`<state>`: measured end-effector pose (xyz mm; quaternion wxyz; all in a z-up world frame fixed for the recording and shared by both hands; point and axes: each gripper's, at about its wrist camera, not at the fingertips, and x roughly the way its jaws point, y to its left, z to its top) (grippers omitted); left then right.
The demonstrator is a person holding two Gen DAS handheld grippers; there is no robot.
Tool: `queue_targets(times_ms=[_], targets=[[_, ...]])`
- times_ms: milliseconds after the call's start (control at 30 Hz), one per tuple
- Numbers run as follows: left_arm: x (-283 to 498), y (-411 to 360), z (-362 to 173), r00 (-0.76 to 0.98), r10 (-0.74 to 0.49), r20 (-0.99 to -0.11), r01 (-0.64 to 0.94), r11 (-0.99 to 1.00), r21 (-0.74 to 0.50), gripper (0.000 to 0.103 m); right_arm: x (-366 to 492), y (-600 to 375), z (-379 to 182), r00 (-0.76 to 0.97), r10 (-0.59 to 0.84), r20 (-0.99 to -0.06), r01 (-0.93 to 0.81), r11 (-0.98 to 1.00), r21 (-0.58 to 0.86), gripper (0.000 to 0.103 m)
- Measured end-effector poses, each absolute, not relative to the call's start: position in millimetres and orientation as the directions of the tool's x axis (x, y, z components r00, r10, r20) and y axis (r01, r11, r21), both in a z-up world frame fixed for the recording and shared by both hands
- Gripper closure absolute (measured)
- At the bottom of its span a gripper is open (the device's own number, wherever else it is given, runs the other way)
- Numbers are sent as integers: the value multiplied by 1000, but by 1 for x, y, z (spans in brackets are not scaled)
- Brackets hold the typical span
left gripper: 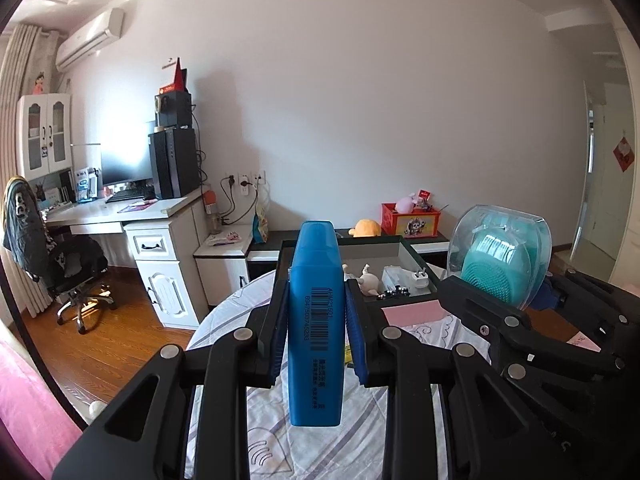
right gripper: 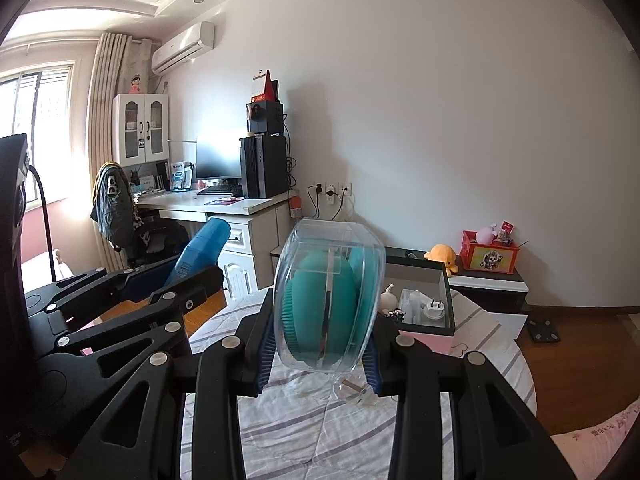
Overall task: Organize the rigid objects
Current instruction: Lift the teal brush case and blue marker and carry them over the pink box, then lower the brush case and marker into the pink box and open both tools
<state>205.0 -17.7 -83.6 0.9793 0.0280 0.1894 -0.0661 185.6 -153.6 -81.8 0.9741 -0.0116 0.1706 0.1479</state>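
My left gripper [left gripper: 316,308] is shut on a blue highlighter-shaped case [left gripper: 315,320] with a barcode, held upright above the table. It also shows in the right wrist view [right gripper: 202,250]. My right gripper [right gripper: 322,340] is shut on a clear plastic case holding a teal silicone brush [right gripper: 328,300], also seen in the left wrist view [left gripper: 500,256]. Beyond both stands a dark-rimmed open tray [left gripper: 416,258] [right gripper: 448,280] holding a small white figure [left gripper: 368,280], a white plug [left gripper: 420,278] and other small items.
The table wears a striped cloth [right gripper: 312,420] with a pink sheet [left gripper: 412,314] on it. A low cabinet with a red box [right gripper: 490,256] and orange plush [right gripper: 440,256] stands behind. A desk with computer [left gripper: 160,168] and chair [left gripper: 52,248] are at left.
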Motion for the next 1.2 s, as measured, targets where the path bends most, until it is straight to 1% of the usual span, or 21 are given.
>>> queue_targets(times_ms=[167, 267, 433, 533, 633, 767, 867, 900, 967, 1000, 1033, 1067, 1100, 1133, 1167, 1200], targets=[[284, -27, -89, 904, -129, -407, 157, 987, 37, 76, 241, -161, -88, 896, 265, -356, -279, 960, 11, 66], [340, -31, -97, 881, -141, -451, 169, 985, 22, 76, 279, -163, -94, 891, 248, -380, -274, 962, -15, 66], [436, -37, -125, 816, -142, -561, 183, 983, 18, 76, 358, -174, -114, 866, 195, -460, -240, 970, -40, 66], [478, -43, -144, 787, -99, -608, 168, 984, 58, 76, 400, -181, -129, 843, 161, -514, -218, 974, -53, 66], [509, -46, -163, 751, -86, -655, 168, 984, 64, 76, 434, -186, -144, 814, 135, -566, -201, 978, -57, 66], [527, -48, -184, 714, -46, -699, 154, 984, 92, 76, 466, -192, -165, 765, 133, -630, -203, 978, -39, 66], [533, -49, -194, 700, -27, -713, 147, 983, 108, 76, 477, -194, -175, 747, 126, -653, -202, 979, -42, 66], [532, -46, -193, 710, -21, -704, 139, 984, 111, 75, 480, -193, -177, 739, 126, -662, -201, 979, -38, 66], [532, -45, -193, 709, -5, -705, 125, 985, 118, 72, 485, -195, -181, 730, 128, -672, -197, 980, -28, 66], [530, -44, -193, 712, -5, -702, 123, 985, 118, 69, 486, -194, -183, 727, 119, -677, -195, 980, -37, 66], [527, -44, -191, 717, -1, -697, 121, 985, 123, 62, 487, -195, -185, 722, 114, -682, -193, 980, -41, 66], [524, -43, -190, 722, 8, -692, 114, 985, 131, 57, 486, -195, -186, 722, 117, -682, -190, 981, -33, 65], [519, -42, -187, 729, 13, -684, 109, 985, 135, 47, 483, -196, -184, 724, 122, -678, -190, 981, -26, 65], [513, -41, -183, 741, 12, -672, 106, 985, 135, 39, 480, -197, -181, 729, 132, -671, -192, 981, -16, 62], [506, -40, -177, 754, 10, -657, 103, 986, 133, 35, 479, -199, -177, 736, 141, -662, -191, 982, -3, 58], [498, -38, -171, 768, 9, -640, 99, 986, 133, 29, 474, -200, -173, 743, 145, -653, -188, 982, 4, 49]])
